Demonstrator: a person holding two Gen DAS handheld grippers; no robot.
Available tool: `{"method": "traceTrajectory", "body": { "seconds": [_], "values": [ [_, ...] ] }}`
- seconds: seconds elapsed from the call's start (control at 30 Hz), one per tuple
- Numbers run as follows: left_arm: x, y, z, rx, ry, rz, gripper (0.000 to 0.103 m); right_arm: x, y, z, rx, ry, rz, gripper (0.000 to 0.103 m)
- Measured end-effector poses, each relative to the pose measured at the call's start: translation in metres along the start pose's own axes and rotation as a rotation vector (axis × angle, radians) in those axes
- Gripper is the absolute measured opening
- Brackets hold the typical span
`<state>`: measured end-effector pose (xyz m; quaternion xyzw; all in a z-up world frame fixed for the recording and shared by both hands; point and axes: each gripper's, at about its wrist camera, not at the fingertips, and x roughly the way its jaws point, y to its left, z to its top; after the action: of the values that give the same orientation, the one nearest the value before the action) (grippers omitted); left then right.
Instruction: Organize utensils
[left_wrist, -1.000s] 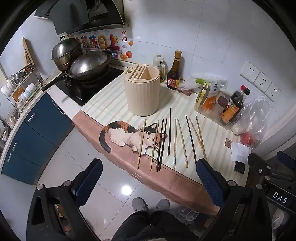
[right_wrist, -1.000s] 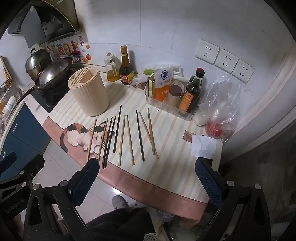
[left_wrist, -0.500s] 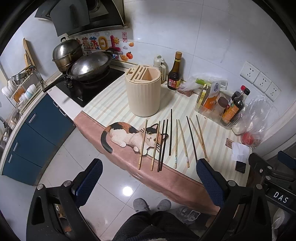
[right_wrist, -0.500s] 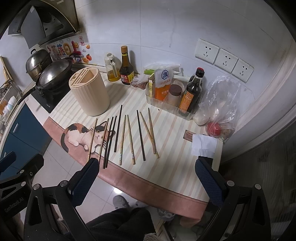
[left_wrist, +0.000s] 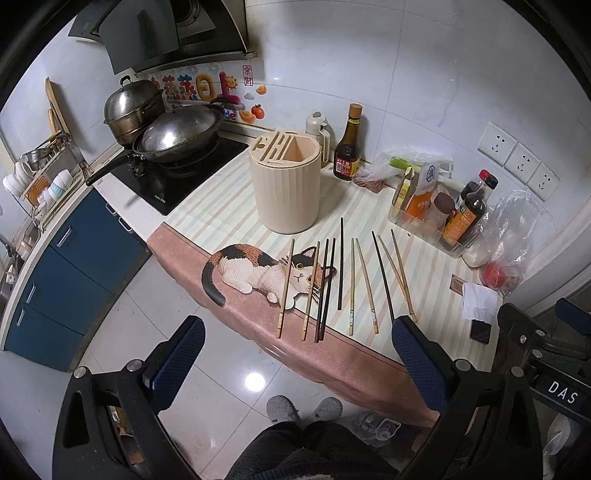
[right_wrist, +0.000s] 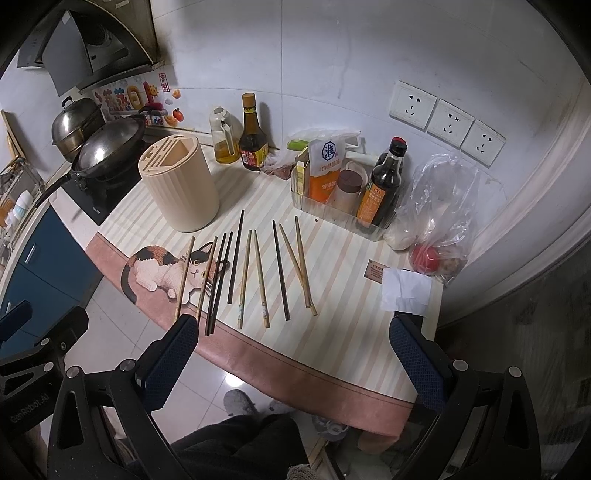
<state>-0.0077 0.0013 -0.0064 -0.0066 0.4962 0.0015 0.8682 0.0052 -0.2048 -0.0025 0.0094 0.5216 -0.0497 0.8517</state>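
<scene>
Several chopsticks, some pale wood (left_wrist: 364, 279) and some dark (left_wrist: 340, 263), lie side by side on the striped counter mat (left_wrist: 221, 206); they also show in the right wrist view (right_wrist: 258, 273). Behind them stands a cream ribbed utensil holder (left_wrist: 284, 188) with slots on top, which also shows in the right wrist view (right_wrist: 181, 184). My left gripper (left_wrist: 295, 354) is open and empty, in front of and short of the counter edge. My right gripper (right_wrist: 291, 354) is open and empty, also short of the edge.
A wok (left_wrist: 177, 134) and a steamer pot (left_wrist: 131, 107) sit on the hob at left. Sauce bottles (left_wrist: 347, 147), a clear tray of condiments (right_wrist: 351, 192), a plastic bag (right_wrist: 439, 214) and white paper (right_wrist: 404, 290) crowd the back and right. A phone (left_wrist: 480, 331) lies at the right edge.
Both grippers have drifted slightly toward the counter; the chopsticks and holder have not moved. Both grippers stay open.
</scene>
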Motion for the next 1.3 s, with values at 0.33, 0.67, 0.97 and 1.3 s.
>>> {"method": "traceTrajectory", "body": {
  "seconds": [0.33,0.67,0.97,1.3],
  "values": [
    [-0.001,0.0,-0.001,0.0,-0.001,-0.004,0.103,-0.002,0.0,0.0,0.0,-0.001,-0.002,0.103],
    [-0.002,0.0,0.001,0.0,-0.002,-0.001,0.103,-0.003,0.0,0.0,-0.001,-0.005,-0.003,0.103],
    [-0.005,0.001,0.004,0.004,-0.005,-0.002,0.103,-0.004,0.001,-0.001,-0.001,-0.006,-0.003,0.103],
    [-0.013,0.003,0.012,0.007,-0.01,-0.002,0.103,-0.008,0.004,0.004,-0.002,-0.009,-0.001,0.103]
  ]
}}
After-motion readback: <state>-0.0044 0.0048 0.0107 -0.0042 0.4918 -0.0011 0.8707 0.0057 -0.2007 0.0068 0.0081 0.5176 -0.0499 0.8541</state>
